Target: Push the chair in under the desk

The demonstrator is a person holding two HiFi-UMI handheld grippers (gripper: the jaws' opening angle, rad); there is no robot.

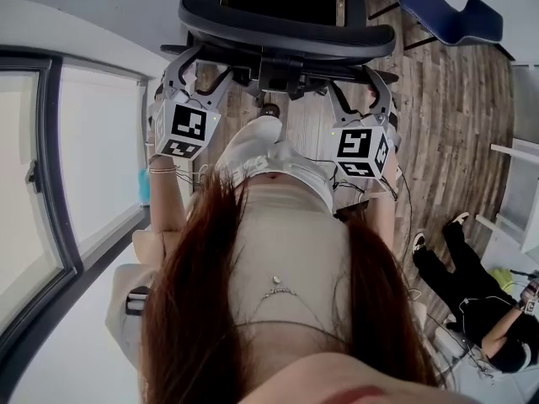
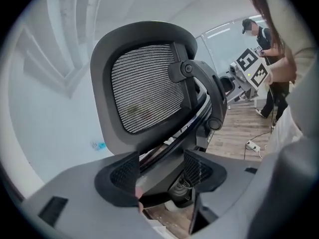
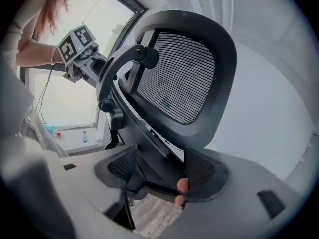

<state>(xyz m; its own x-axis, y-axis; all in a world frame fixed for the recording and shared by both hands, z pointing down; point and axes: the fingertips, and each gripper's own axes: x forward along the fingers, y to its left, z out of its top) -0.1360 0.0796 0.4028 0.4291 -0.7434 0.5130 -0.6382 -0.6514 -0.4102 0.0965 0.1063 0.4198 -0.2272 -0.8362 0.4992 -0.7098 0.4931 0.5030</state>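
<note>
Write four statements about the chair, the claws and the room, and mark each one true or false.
1. The office chair has a mesh panel in a dark frame. True.
2. The left claw and the right claw are both shut with nothing between their jaws. False: both are open, with the chair's frame between their jaws.
3. The floor is carpeted. False: it is wooden planks.
4. A second person in dark clothes is low down at the head view's right. True.

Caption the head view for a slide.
Left gripper and right gripper, both open, at the back of the black office chair.
</note>
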